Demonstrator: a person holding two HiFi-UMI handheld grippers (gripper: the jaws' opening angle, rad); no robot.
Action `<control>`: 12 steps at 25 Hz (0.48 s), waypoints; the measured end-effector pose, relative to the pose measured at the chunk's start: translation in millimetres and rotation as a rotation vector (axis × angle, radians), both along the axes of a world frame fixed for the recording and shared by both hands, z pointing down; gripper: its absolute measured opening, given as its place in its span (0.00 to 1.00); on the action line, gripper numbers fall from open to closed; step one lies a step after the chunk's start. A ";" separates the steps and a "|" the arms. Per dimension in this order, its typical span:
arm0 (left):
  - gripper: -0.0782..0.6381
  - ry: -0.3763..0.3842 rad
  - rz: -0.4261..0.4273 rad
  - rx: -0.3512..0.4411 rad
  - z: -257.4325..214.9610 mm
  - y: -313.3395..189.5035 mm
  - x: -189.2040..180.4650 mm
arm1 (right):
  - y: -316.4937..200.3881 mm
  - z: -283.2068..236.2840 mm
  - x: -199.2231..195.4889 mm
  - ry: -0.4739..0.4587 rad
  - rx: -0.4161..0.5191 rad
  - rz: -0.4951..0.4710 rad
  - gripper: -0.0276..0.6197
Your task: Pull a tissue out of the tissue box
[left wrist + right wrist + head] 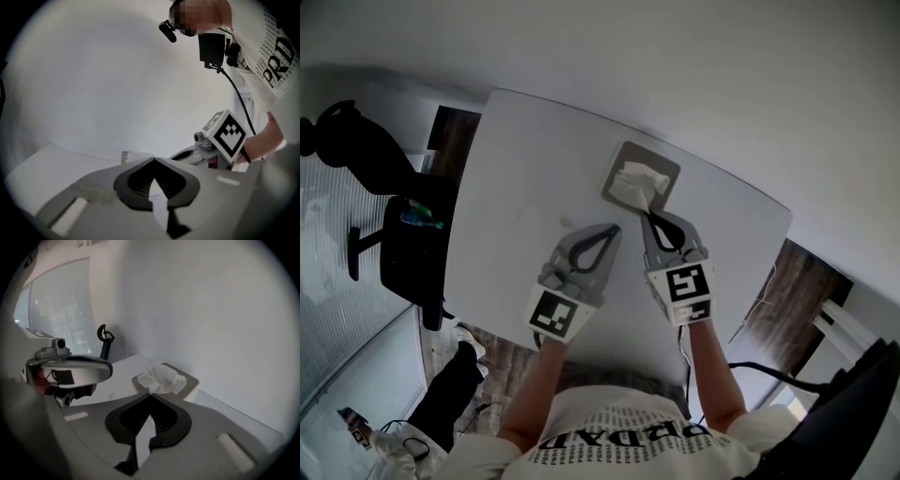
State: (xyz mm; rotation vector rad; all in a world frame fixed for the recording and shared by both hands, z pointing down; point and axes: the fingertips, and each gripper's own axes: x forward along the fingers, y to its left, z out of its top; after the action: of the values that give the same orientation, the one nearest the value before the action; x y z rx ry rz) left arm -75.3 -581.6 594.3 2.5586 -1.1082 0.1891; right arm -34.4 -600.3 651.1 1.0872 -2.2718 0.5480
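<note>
A tissue box (667, 169) with a grey top stands at the far side of the white table (516, 216). A crumpled white tissue (637, 182) sticks up out of its slot. My right gripper (650, 214) reaches the tissue's near edge. In the right gripper view its jaws meet at the tips (151, 393), pinching the lower edge of the tissue (163, 378) above the box (191, 381). To its left and short of the box, my left gripper (614, 228) hovers over the table. In the left gripper view that gripper (153, 158) is shut with nothing in it.
A black office chair (356, 155) and a dark bag or seat (411, 246) stand off the table's left edge. A white wall runs behind the table. Wood floor (787, 291) and another dark chair (853, 403) lie to the right.
</note>
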 end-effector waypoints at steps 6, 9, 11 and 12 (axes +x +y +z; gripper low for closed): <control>0.12 0.004 0.000 -0.004 1.0 0.4 1.1 | -3.8 -12.3 6.8 -0.027 0.034 0.031 0.05; 0.12 0.005 0.003 -0.006 0.3 0.9 1.8 | 0.8 -11.3 10.0 -0.003 -0.002 0.023 0.05; 0.12 0.005 0.007 0.002 -1.4 0.5 2.6 | 0.7 -12.3 9.1 -0.009 0.003 0.021 0.05; 0.12 0.003 0.011 0.007 -2.2 0.4 3.0 | -0.7 -13.7 7.8 -0.019 0.017 0.021 0.05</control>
State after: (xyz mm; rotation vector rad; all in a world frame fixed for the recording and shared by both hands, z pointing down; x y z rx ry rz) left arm -72.3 -581.2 592.1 2.5708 -1.0955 0.1841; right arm -26.6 -601.0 637.3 1.1200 -2.2877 0.5514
